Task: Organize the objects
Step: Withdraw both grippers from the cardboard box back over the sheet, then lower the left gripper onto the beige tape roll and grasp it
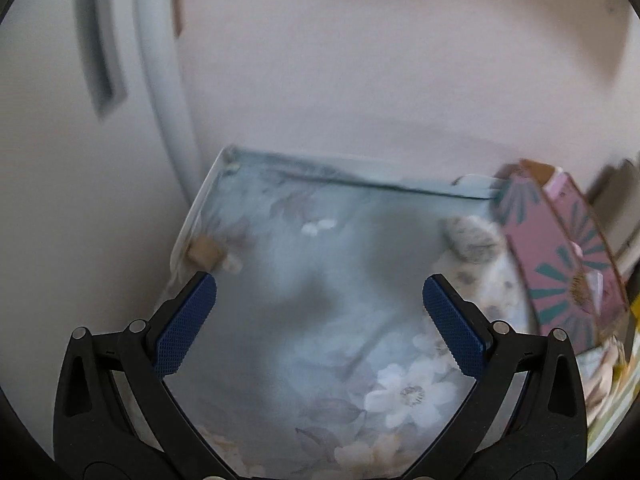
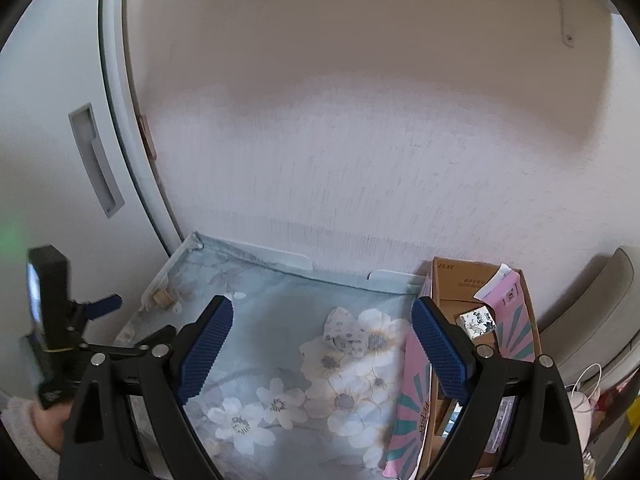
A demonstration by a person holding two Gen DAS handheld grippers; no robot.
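Patterned cube [image 2: 346, 336] on floral cloth [image 2: 280, 344], ahead between open right gripper [image 2: 322, 344] fingers

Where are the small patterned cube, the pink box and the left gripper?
small patterned cube [image 2: 345, 334]: right wrist view, front face.
pink box [image 2: 516, 320]: right wrist view, inner far wall.
left gripper [image 2: 134, 320]: right wrist view, between its fingers.

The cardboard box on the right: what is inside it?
Inside the cardboard box lies a small patterned packet and a white paper slip. The right gripper's finger covers the lower part, so the rest cannot be seen.
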